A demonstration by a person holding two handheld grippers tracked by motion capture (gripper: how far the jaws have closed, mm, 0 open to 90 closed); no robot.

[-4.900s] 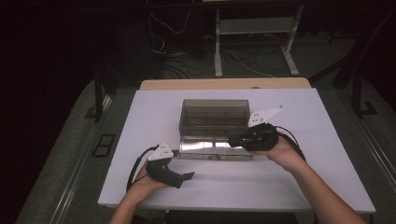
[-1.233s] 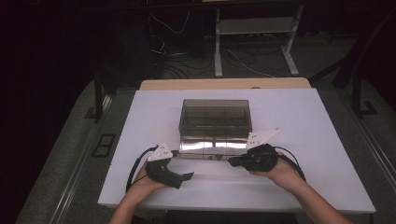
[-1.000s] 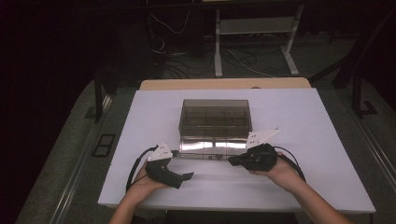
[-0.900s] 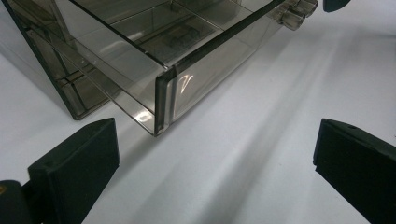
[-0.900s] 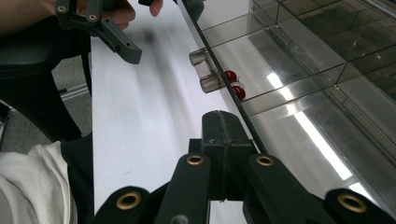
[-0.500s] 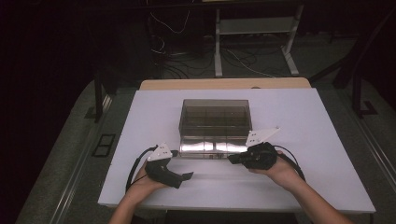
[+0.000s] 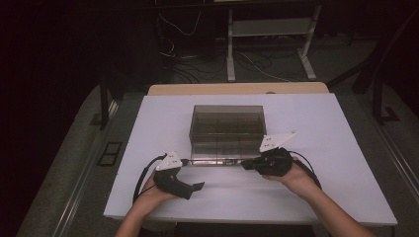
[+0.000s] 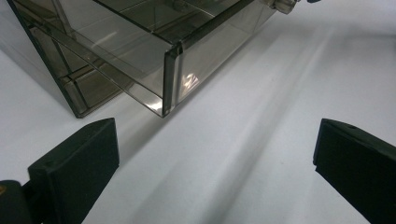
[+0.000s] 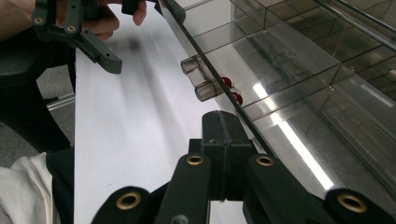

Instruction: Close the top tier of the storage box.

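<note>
Right gripper [image 9: 223, 122] fully closed, empty, beside smoky clear box [image 7: 226, 129] with pulled-out divided drawer [image 9: 299, 93].

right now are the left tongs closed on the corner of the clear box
No: in the left gripper view the left tongs stand wide open over bare table, with the clear box corner ahead of them and untouched.

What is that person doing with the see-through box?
A person sits at a white table with tongs in each hand. The right tongs are shut, right beside the front panel of a smoky see-through drawer box, near its two little knobs. Whether they touch the panel is hard to tell. The left tongs are open and rest on the table near the box's corner, holding nothing.
</note>
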